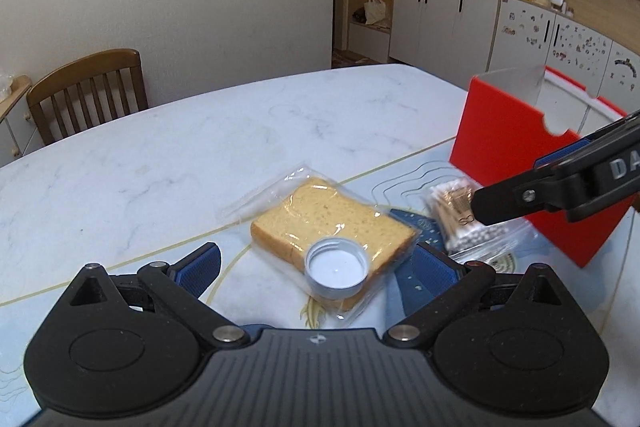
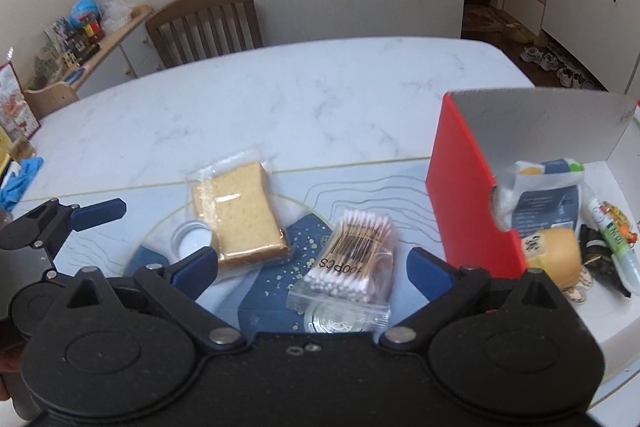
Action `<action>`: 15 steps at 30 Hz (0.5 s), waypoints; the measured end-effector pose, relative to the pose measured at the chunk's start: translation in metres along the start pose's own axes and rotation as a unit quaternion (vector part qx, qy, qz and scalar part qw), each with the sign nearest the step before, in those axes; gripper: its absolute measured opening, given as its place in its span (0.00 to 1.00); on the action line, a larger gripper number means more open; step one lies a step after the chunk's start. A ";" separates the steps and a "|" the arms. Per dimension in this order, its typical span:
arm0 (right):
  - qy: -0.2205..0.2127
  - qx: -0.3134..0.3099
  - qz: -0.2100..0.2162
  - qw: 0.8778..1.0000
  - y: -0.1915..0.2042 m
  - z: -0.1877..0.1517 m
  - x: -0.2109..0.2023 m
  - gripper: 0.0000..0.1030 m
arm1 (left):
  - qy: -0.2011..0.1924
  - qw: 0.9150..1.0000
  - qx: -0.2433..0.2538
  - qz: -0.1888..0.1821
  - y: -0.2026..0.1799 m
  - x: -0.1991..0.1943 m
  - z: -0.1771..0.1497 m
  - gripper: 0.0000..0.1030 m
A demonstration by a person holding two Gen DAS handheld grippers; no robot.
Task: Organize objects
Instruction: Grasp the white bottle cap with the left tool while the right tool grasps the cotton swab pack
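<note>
Hovering wide open and empty, right gripper [image 2: 312,263] just behind cotton swab pack [image 2: 352,255], long axis running ahead between the jaws; left gripper [image 1: 316,259] likewise open, straddling white cap [image 1: 337,274] on bagged bread [image 1: 332,223].

I see a slice of yellow bread sealed in a clear plastic bag [image 1: 332,223], lying flat. A white round plastic cap [image 1: 337,268] lies open side up, touching the near edge of the bread. To the right a clear bag of cotton swabs with wooden sticks [image 2: 352,255] lies flat near an open red box [image 2: 468,187] holding several packets.
</note>
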State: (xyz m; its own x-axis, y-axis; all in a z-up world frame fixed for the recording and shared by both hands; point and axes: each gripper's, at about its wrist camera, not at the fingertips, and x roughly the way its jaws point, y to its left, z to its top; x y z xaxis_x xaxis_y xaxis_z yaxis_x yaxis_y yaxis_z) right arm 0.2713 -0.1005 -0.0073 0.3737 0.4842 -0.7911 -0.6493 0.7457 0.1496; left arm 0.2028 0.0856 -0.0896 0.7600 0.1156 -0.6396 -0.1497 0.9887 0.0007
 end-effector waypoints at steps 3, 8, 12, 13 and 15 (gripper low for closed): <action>0.005 0.001 -0.013 1.000 0.000 -0.002 0.012 0.93 | -0.004 1.000 -0.002 0.000 0.000 0.006 -0.005 0.99; 0.017 0.004 -0.027 0.999 -0.003 -0.005 0.029 0.86 | -0.006 1.000 -0.004 0.004 0.001 0.015 -0.009 0.99; 0.024 0.005 -0.033 0.999 -0.004 -0.007 0.038 0.82 | -0.009 1.000 -0.008 0.004 0.002 0.020 -0.011 0.98; 0.025 0.005 -0.034 0.999 -0.004 -0.007 0.039 0.80 | -0.011 1.000 -0.010 0.003 0.002 0.020 -0.012 0.98; 0.027 0.004 -0.038 0.999 -0.004 -0.007 0.042 0.77 | -0.019 1.000 -0.012 0.003 0.003 0.020 -0.013 0.93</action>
State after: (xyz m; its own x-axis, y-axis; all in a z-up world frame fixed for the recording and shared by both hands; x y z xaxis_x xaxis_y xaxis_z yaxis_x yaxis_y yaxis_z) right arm 0.2848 -0.0862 -0.0458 0.3856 0.4017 -0.8306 -0.6147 0.7832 0.0934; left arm 0.2093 0.0894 -0.1120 0.7826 0.1253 -0.6098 -0.1687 0.9856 -0.0140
